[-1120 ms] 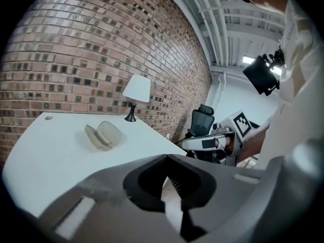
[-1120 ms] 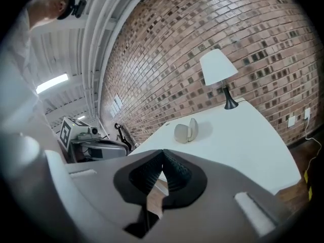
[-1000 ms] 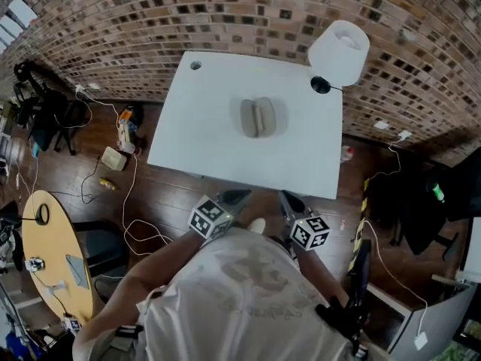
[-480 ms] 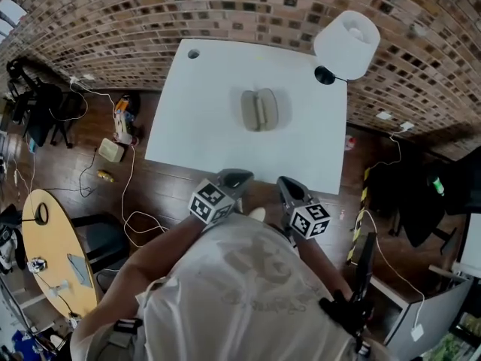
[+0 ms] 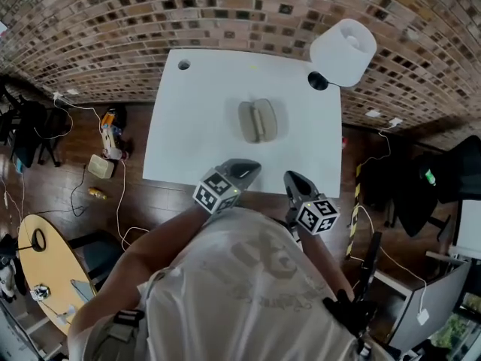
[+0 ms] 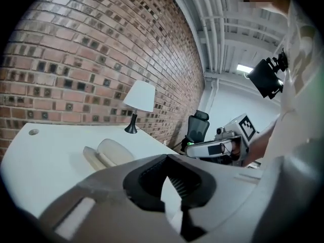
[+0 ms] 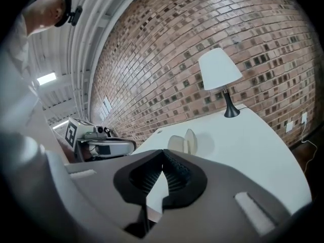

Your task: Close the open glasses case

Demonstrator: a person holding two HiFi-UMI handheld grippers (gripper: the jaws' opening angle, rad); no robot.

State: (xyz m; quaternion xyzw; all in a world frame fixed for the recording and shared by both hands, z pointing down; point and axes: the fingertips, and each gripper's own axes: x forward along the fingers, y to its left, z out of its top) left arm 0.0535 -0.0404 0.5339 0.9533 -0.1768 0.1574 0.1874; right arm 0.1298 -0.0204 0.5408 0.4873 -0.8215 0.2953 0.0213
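Note:
The open glasses case (image 5: 258, 120), a beige shell with both halves spread, lies on the white table (image 5: 195, 141) near its middle. It also shows in the left gripper view (image 6: 109, 153) and in the right gripper view (image 7: 185, 142). My left gripper (image 5: 244, 170) hangs at the table's near edge, short of the case, jaws shut and empty (image 6: 167, 161). My right gripper (image 5: 294, 180) is beside it, just off the near edge, also shut on nothing (image 7: 163, 152). Each gripper shows in the other's view: the right gripper (image 6: 223, 145) and the left gripper (image 7: 101, 145).
A white-shaded lamp (image 5: 342, 51) on a black base stands at the table's far right corner. A brick wall (image 5: 225, 13) runs behind the table. A cable hole (image 5: 183, 65) sits at the far left corner. Cables and small items (image 5: 105, 153) litter the wooden floor at left.
Both grippers have moved forward toward the table's near edge, the left one now reaching over it. The case has not moved.

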